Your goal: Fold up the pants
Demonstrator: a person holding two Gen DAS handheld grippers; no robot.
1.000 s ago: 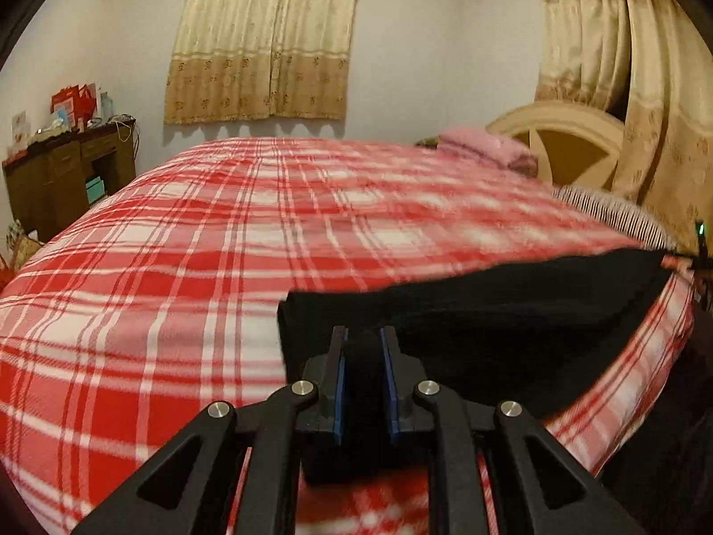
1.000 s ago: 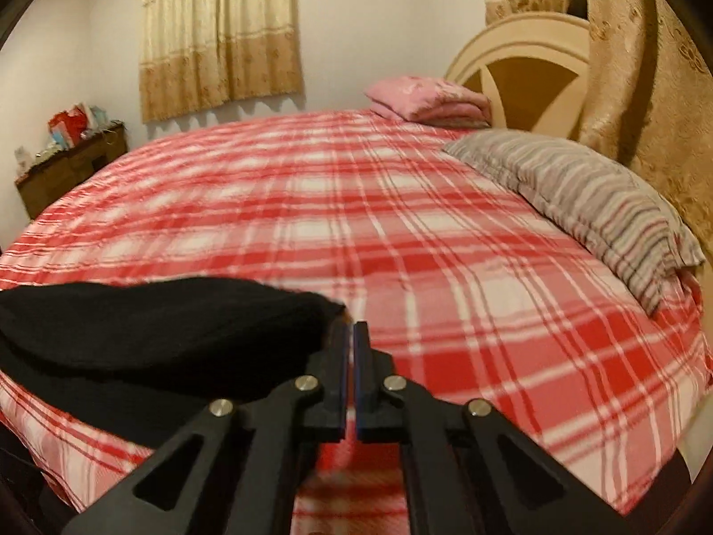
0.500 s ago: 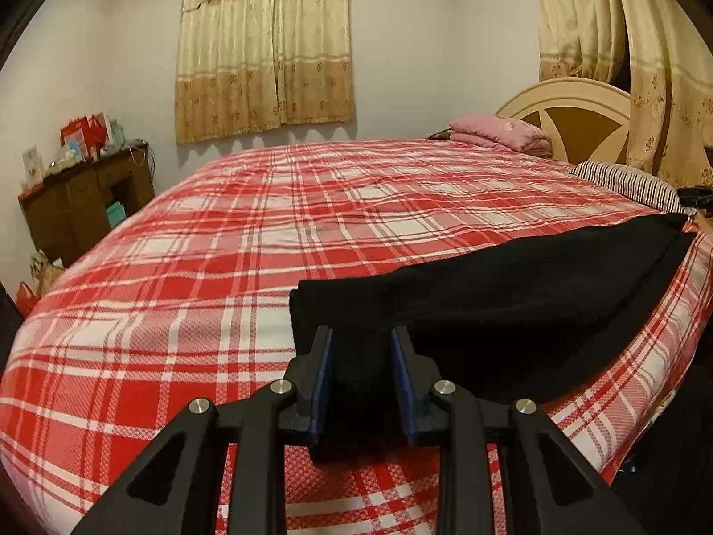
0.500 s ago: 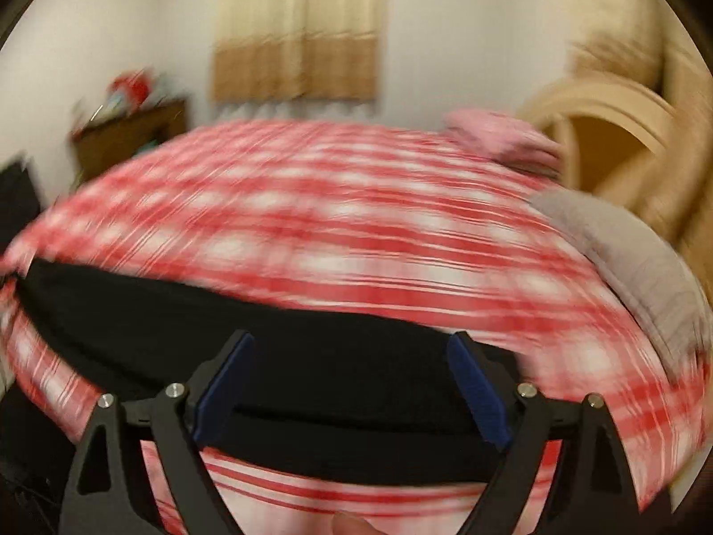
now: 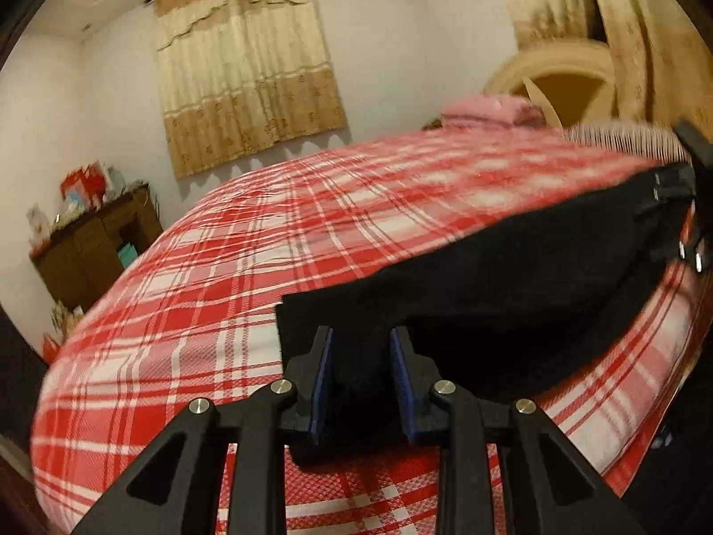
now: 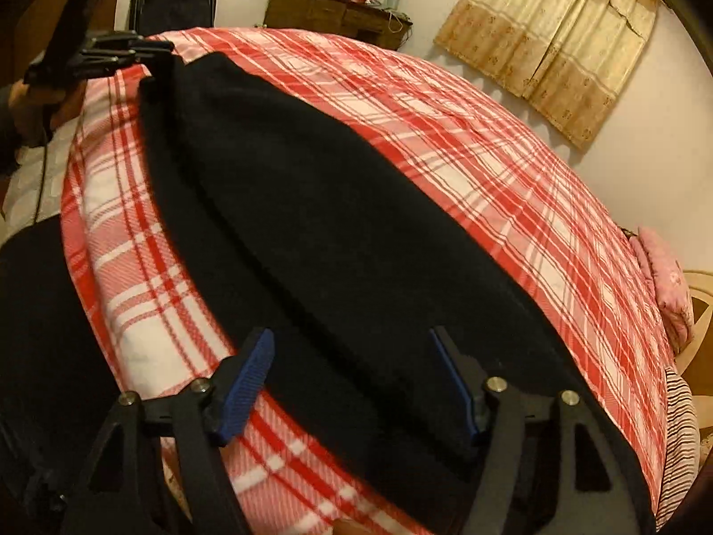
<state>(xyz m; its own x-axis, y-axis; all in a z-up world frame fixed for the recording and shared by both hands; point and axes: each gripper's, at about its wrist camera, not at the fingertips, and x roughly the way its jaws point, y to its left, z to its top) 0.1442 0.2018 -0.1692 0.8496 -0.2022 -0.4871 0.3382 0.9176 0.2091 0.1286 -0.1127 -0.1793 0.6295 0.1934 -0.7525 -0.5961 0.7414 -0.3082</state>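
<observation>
Black pants (image 5: 512,276) lie folded lengthwise in a long strip along the near edge of the red plaid bed (image 5: 267,240). My left gripper (image 5: 361,370) is open, its blue-padded jaws standing either side of the pants' left end. My right gripper (image 6: 352,383) is wide open and empty, over the pants (image 6: 321,205) at their right end. The left gripper also shows in the right wrist view (image 6: 116,51) at the far end of the strip. The right gripper shows in the left wrist view (image 5: 682,205) at the far right.
A striped pillow (image 6: 682,437) and a folded pink blanket (image 5: 485,109) lie by the cream headboard (image 5: 566,80). A brown dresser (image 5: 93,245) stands at the left wall. Curtains (image 5: 249,71) hang behind the bed.
Both grippers have opened and let go of the pants. The right gripper has swung left to look along the strip. The pants now lie flat on the bed.
</observation>
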